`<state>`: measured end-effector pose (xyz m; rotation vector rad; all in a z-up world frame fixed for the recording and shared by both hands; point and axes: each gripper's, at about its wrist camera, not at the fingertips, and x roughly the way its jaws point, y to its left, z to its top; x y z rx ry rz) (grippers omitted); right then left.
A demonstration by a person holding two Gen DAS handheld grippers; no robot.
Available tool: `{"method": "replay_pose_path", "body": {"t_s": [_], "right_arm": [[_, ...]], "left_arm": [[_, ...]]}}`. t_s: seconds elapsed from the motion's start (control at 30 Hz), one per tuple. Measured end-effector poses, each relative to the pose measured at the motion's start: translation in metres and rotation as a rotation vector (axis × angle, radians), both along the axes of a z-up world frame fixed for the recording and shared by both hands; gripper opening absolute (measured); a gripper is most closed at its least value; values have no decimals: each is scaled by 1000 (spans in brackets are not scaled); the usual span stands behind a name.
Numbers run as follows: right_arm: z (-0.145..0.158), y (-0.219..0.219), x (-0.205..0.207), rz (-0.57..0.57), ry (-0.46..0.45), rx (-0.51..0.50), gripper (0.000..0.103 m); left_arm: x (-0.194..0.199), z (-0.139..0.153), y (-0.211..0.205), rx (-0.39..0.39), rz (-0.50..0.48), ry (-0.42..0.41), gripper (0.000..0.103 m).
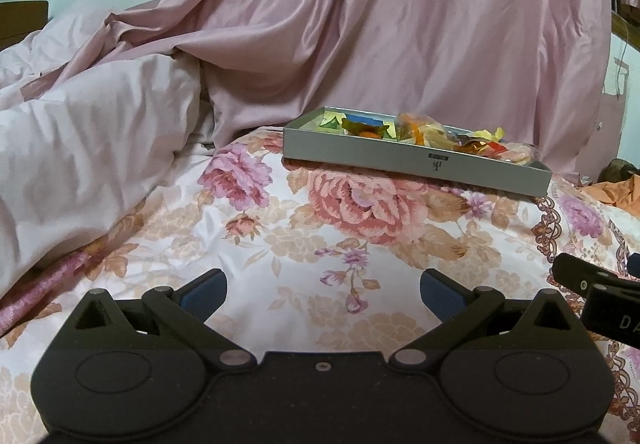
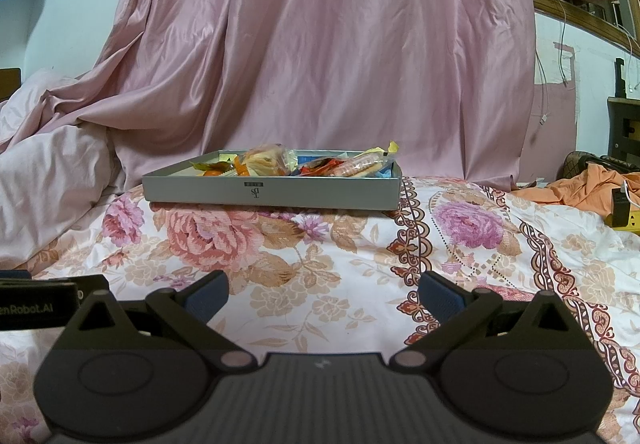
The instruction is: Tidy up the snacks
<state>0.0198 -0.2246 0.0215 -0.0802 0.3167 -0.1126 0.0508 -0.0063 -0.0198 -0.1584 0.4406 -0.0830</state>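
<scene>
Your left hand-held gripper (image 1: 323,294) and right hand-held gripper (image 2: 323,294) both hang released and empty above the bed (image 2: 320,284). The snacks (image 2: 296,164) lie in the grey tray (image 2: 272,192) ahead, well apart.

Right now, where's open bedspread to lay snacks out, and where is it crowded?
Free: the floral bedspread between the grey tray and both open grippers, left gripper, right gripper. Also the patterned stretch right of the tray, before the orange cloth. Crowded: the tray itself, heaped with wrapped snacks; the duvet blocks the left.
</scene>
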Motion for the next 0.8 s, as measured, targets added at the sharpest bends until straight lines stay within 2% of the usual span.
{"method": "replay_pose_path", "body": {"t_s": [0.8], "right_arm": [[0, 1, 0, -1, 1, 0, 103]], "left_arm": [[-1, 0, 0, 8, -2, -12, 102]]}}
